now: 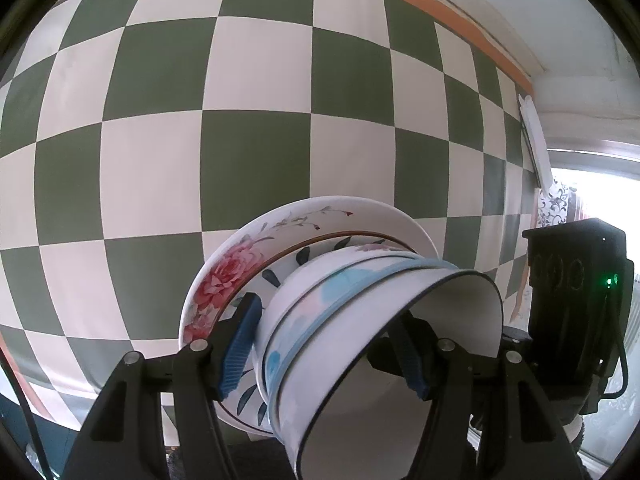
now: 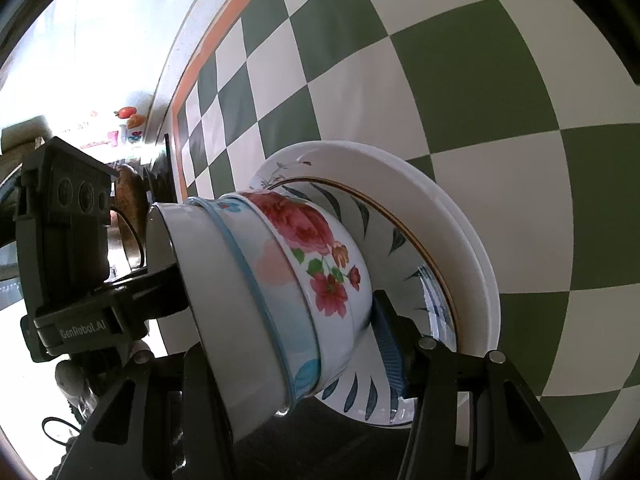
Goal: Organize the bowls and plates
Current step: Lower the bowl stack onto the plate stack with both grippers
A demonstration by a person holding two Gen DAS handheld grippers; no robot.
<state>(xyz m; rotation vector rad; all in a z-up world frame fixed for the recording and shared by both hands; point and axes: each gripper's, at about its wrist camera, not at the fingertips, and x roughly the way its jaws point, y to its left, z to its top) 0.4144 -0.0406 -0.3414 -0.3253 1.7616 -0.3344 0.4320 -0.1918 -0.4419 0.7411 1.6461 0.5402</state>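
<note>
A stack of nested bowls [image 1: 340, 320] sits on two plates: a leaf-patterned plate [image 1: 296, 258] on a larger rose-patterned plate [image 1: 228, 272]. My left gripper [image 1: 332, 348] is shut on the stack, one blue pad behind the plates and one inside the top white bowl [image 1: 420, 412]. In the right wrist view my right gripper [image 2: 288, 356] is shut on the same stack: rose bowl [image 2: 324, 256], blue-rimmed bowl [image 2: 256, 280], leaf plate [image 2: 380, 216], large white plate [image 2: 452, 220]. The stack is held tilted over the checkered cloth [image 1: 200, 120].
The green and white checkered tablecloth [image 2: 480, 80] with an orange border fills the background. Each view shows the other gripper's black body beside the stack, in the left wrist view [image 1: 572, 280] and the right wrist view [image 2: 64, 232]. A bright window area lies at the side.
</note>
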